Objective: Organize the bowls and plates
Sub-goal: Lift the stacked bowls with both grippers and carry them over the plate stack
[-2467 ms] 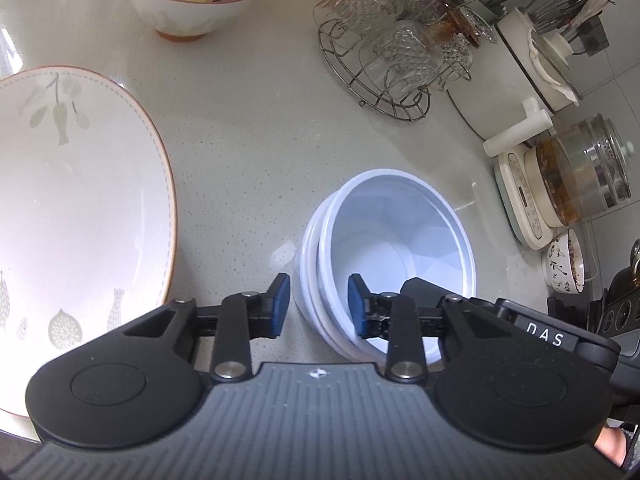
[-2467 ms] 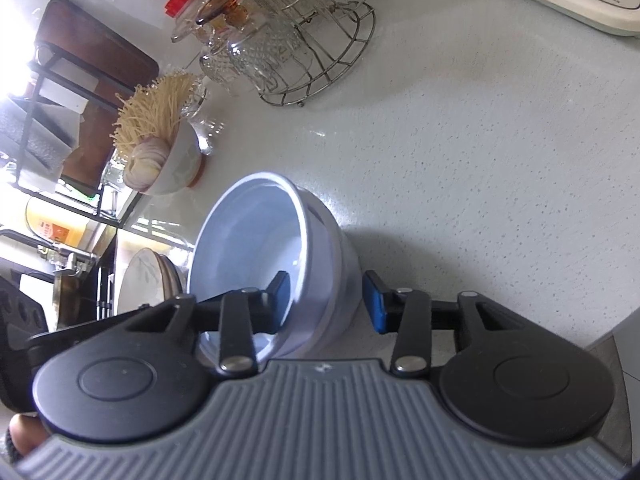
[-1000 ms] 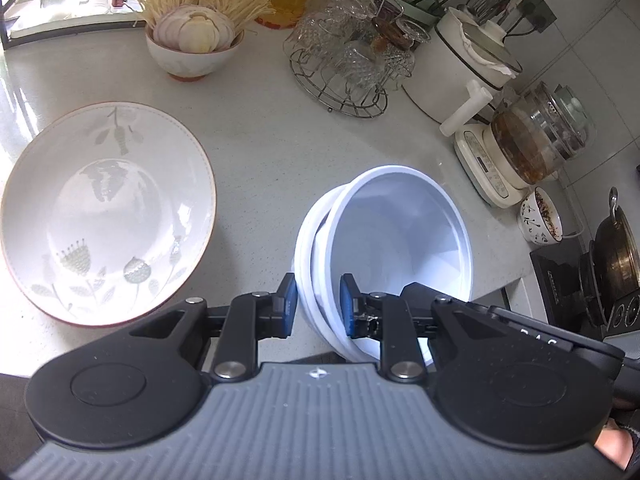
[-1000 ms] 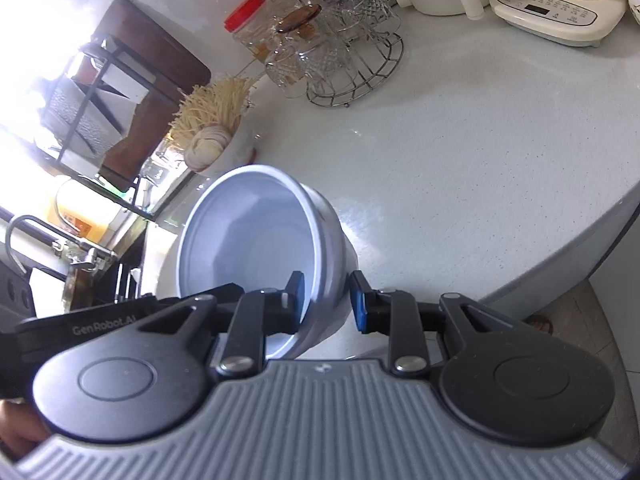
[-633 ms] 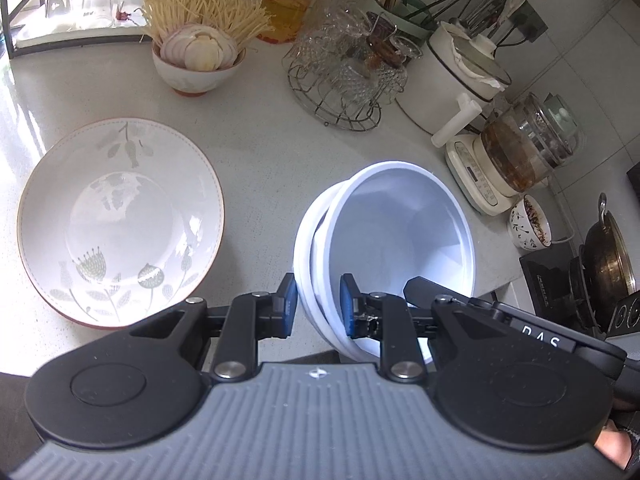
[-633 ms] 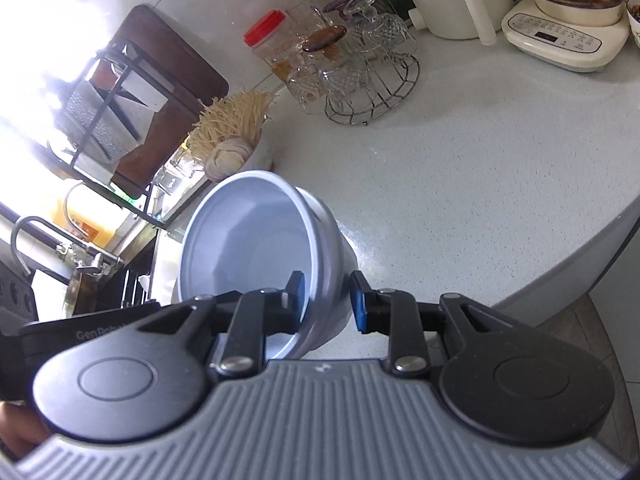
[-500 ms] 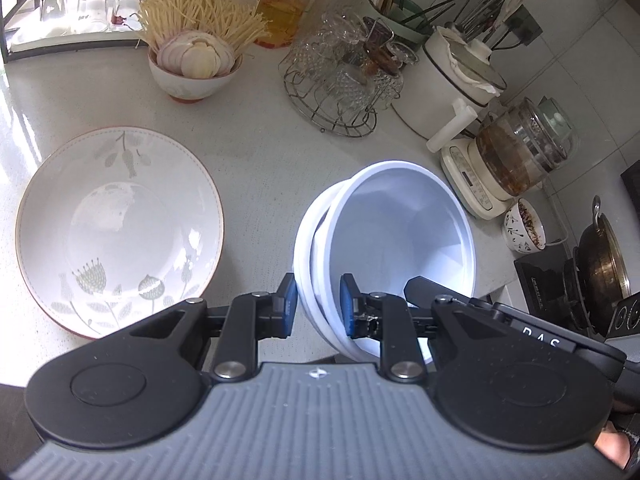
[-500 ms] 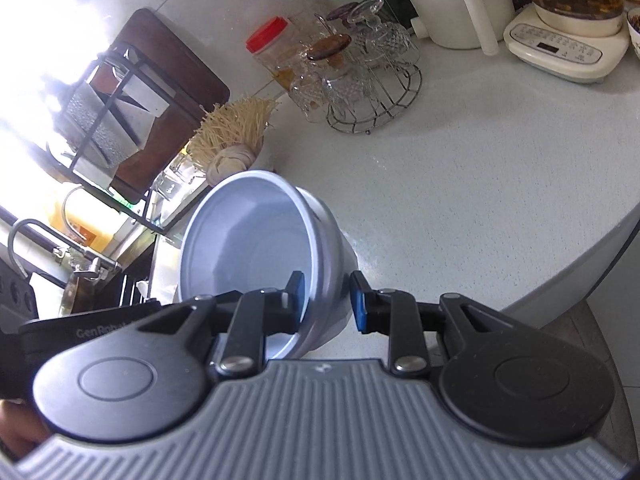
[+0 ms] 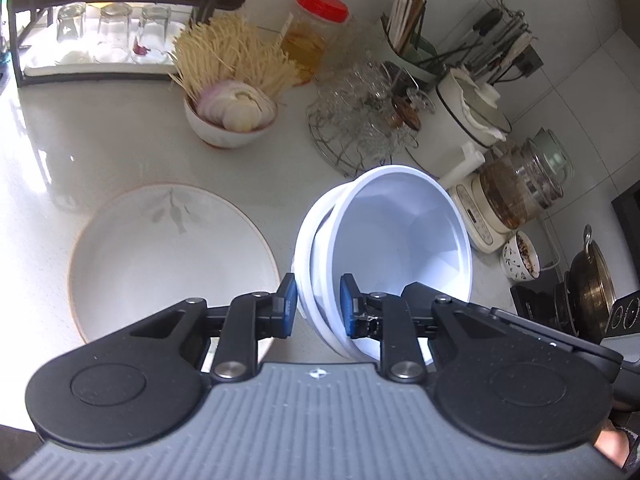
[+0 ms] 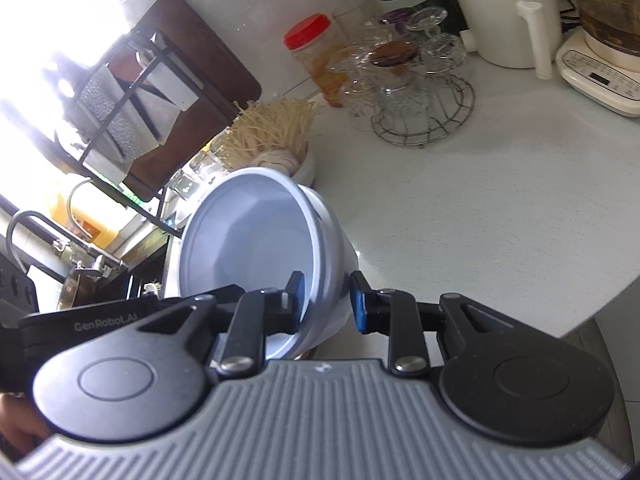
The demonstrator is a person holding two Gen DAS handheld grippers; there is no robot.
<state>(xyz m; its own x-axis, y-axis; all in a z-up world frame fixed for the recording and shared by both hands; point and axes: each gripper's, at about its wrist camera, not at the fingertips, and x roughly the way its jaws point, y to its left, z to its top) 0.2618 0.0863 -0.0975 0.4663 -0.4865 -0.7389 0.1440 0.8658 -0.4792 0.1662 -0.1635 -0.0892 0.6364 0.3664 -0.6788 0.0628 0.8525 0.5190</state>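
Observation:
A stack of white bowls [image 9: 396,232] hangs in the air above the counter, held from two sides. My left gripper [image 9: 318,306] is shut on its near rim, one pad inside and one outside. My right gripper [image 10: 326,300] is shut on the opposite rim of the same white bowls [image 10: 256,236]; its black body shows at the lower right of the left wrist view. A large shallow plate [image 9: 160,256] with a leaf print and a thin brown rim lies on the white counter, to the left of the lifted bowls.
A small bowl of onion and noodles [image 9: 230,114] stands behind the plate. Further right are a wire rack of glasses [image 9: 360,136], a red-lidded jar [image 9: 314,32], a white pot [image 9: 468,116], a glass kettle [image 9: 516,192], a small patterned bowl [image 9: 520,256]. The counter edge [image 10: 588,312] curves near right.
Both grippers have risen and drawn back with the white bowls held between them. More of the counter and the back wall shows, and the large plate looks smaller.

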